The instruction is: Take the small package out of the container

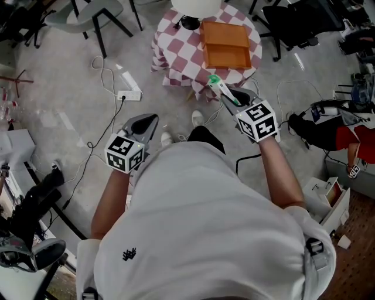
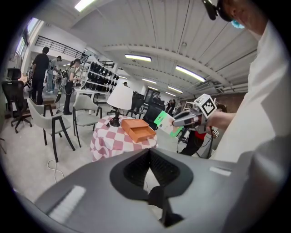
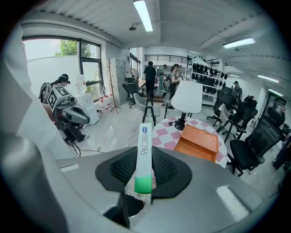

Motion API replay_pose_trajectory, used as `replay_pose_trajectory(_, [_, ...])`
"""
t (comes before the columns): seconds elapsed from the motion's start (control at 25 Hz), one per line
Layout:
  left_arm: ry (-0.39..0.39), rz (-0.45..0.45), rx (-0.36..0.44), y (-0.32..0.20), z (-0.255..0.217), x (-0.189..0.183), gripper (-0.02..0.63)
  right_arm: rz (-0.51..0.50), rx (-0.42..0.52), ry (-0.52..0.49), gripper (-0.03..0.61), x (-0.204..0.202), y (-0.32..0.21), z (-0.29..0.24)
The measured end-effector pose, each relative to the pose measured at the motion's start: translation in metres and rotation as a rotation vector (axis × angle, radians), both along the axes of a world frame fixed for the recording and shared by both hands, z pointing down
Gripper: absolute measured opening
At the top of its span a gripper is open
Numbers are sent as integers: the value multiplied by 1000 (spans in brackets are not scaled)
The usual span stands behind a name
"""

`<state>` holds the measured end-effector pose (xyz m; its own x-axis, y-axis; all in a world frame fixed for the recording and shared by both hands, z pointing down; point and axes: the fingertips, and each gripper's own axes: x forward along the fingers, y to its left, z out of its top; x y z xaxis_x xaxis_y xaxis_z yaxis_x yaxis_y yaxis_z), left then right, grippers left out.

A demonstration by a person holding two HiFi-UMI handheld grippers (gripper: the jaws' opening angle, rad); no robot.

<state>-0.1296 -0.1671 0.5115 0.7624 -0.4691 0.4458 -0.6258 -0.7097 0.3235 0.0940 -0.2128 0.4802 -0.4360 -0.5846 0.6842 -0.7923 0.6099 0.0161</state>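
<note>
My right gripper [image 1: 229, 96] is shut on a small white and green package [image 1: 217, 85], held in the air just in front of the round checkered table [image 1: 176, 47]. In the right gripper view the package [image 3: 144, 159] stands on edge between the pads. The orange container [image 1: 224, 44] lies on the table beyond it and looks empty. My left gripper [image 1: 145, 124] hangs lower left over the floor, jaws together with nothing between them. The left gripper view shows the right gripper [image 2: 182, 119] with the package [image 2: 167, 124] beside the container [image 2: 138, 129].
A white-shaded lamp [image 1: 196, 6] stands on the table's far side. A power strip [image 1: 130, 95] and cables lie on the floor to the left. Chairs [image 1: 94, 14] ring the table, and black office chairs [image 1: 299, 23] stand to the right.
</note>
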Motion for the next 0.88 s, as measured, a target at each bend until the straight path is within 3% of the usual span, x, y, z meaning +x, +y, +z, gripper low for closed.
replay_pose_trajectory(0.88, [-14,-11,-13,-11,4,8,55,-9,-21,3,92,15,-14,8])
